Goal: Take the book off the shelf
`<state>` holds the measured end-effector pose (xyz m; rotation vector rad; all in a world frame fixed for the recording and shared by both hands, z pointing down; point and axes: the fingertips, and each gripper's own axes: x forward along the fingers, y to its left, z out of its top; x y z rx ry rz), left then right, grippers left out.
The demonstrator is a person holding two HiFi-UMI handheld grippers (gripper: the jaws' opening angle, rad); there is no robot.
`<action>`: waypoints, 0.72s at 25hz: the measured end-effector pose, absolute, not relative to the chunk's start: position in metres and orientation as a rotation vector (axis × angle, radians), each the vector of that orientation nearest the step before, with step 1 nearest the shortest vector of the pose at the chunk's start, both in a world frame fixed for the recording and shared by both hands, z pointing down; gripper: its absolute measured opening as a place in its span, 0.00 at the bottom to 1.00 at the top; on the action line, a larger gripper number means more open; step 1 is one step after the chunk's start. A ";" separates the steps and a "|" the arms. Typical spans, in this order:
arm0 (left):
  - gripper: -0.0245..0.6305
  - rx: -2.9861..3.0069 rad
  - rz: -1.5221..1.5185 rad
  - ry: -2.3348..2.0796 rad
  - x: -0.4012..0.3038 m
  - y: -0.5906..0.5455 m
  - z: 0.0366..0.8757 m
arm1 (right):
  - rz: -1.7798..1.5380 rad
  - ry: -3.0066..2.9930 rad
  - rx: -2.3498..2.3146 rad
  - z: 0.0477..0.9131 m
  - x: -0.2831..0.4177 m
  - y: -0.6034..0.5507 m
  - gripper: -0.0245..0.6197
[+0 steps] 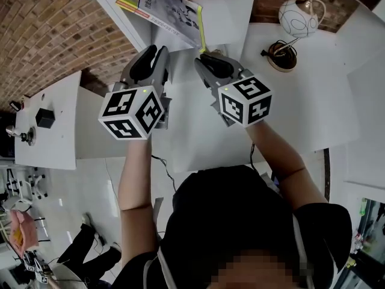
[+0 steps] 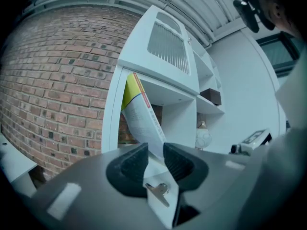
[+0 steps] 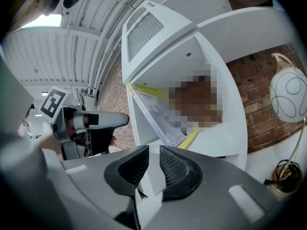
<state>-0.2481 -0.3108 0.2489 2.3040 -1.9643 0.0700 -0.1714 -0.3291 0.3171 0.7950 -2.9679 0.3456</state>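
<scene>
The shelf point(image 1: 237, 5) is white, stands against a brick wall point(image 1: 54, 35), and lies straight ahead of both claws. In the open bay just beyond their tips the book point(image 1: 168, 11) leans steeply. Its top rests toward the bay's wall on the left claw's side, and its lower corner points out at the claws. It is still inside the shelf and nothing grips it.

The left claw point(image 1: 153, 53) has its jaws a narrow gap apart and holds nothing. In its own view that gap lines up with the book's lower corner, which sits near but beyond the pads. The right claw point(image 1: 207, 58) is beside it, also slightly open and empty, and faces the book's cover.

The step in hand looks like closing in for the grip. The book seems thin and soft, and it bows where it leans. The left claw would therefore do well to go forward until the corner is well between the pads, not just at their tips, and only then close. The right claw could take the free edge nearer to it, so the book doesn't sag or twist. The book should probably be pulled straight back toward the person, clear of the bay's wall and roof.

This bay holds only the book. A bay higher up, on the right claw's side, holds a dark box point(image 2: 211, 96). A round white lamp point(image 1: 299, 17) stands on the table point(image 1: 325, 101), right of the right claw.
</scene>
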 end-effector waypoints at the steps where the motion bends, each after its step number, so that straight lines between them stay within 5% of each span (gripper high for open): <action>1: 0.18 2.303 0.070 -1.978 -0.249 -0.313 0.245 | 0.318 -2.970 0.806 0.316 -0.172 -0.332 0.13; 18: 0.32 2.265 0.001 -2.046 -0.256 -0.344 0.202 | -0.089 -3.020 0.863 0.279 -0.196 -0.360 0.29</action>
